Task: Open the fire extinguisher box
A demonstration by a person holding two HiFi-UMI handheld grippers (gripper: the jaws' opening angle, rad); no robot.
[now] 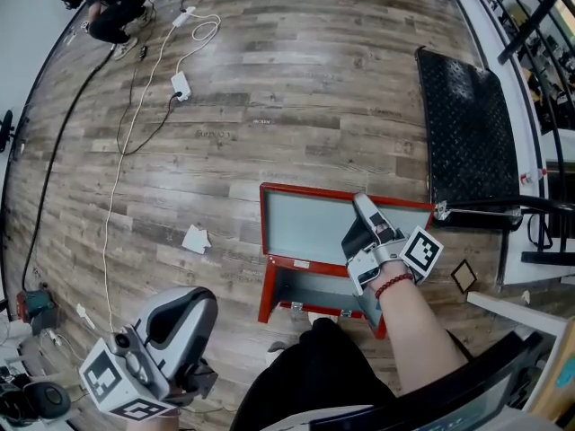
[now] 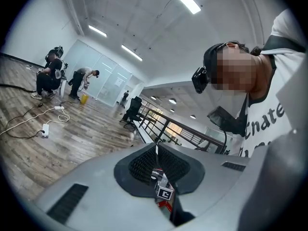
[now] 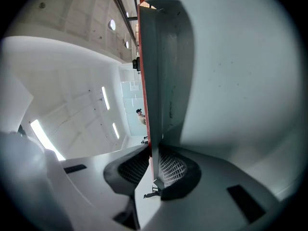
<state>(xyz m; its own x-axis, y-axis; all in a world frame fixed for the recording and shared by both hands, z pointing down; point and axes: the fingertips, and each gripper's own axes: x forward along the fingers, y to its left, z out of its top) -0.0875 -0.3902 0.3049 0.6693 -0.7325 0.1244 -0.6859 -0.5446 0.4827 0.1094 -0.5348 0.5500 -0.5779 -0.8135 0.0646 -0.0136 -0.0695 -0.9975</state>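
The red fire extinguisher box (image 1: 266,241) lies on the wooden floor with its lid (image 1: 310,223) swung up, grey inner face showing. My right gripper (image 1: 362,205) reaches over the lid's free edge at the right. In the right gripper view the lid's thin red-and-grey edge (image 3: 150,81) runs straight down between the pads (image 3: 171,167), and the right gripper (image 3: 153,163) is shut on it. My left gripper (image 1: 186,305) hangs at the lower left, away from the box. The left gripper (image 2: 156,151) shows its pads together with nothing between them.
A black rubber mat (image 1: 467,124) lies beyond the box at the right, beside a railing. White cables and a power strip (image 1: 181,85) trail across the floor at the left. A paper scrap (image 1: 196,238) lies left of the box. A person (image 1: 112,3) crouches far off.
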